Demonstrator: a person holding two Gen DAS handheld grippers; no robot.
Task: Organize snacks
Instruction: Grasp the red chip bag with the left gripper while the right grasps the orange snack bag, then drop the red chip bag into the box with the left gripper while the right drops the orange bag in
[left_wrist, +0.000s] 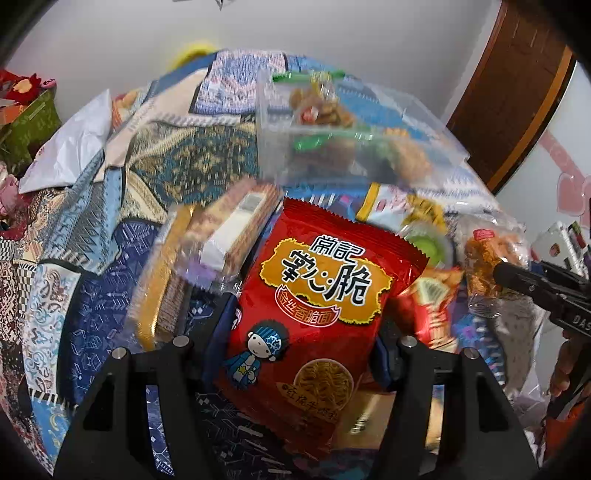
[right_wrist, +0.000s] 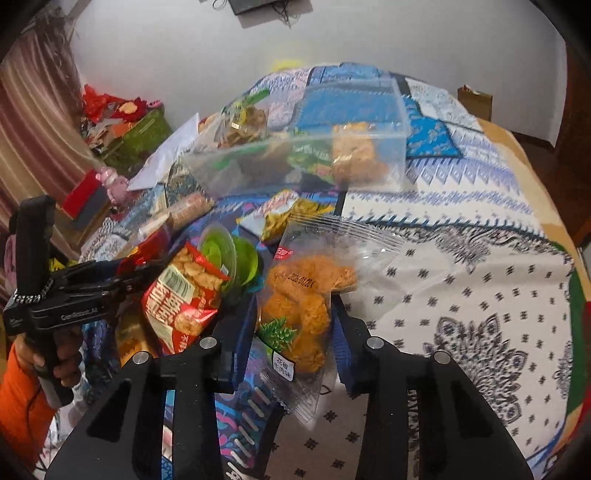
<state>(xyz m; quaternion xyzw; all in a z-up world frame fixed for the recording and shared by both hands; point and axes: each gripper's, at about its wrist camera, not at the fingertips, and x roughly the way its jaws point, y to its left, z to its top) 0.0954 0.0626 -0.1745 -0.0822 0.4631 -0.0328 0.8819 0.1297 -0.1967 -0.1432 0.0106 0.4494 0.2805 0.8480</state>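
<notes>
right gripper (right_wrist: 295, 328) clamps clear snack packet (right_wrist: 301, 295); clear bin (right_wrist: 369, 177) behind

The red noodle packet (left_wrist: 314, 295) is glossy foil-like plastic film with a serrated top edge, and light glints off its creases. The clear packet (right_wrist: 306, 295) is thin, shiny, crinkled film. The box (right_wrist: 306, 162) is smooth transparent plastic, slightly hazy. The cloth (right_wrist: 461, 258) on the tabletop is matt printed fabric, rumpled in places. The left gripper (left_wrist: 303, 339) and the right gripper (right_wrist: 291, 332) are matt black plastic with small bright metal pins. The green cups (right_wrist: 229, 262) look like smooth, glossy plastic. The door (left_wrist: 509, 92) is dark wood with a satin sheen.
</notes>
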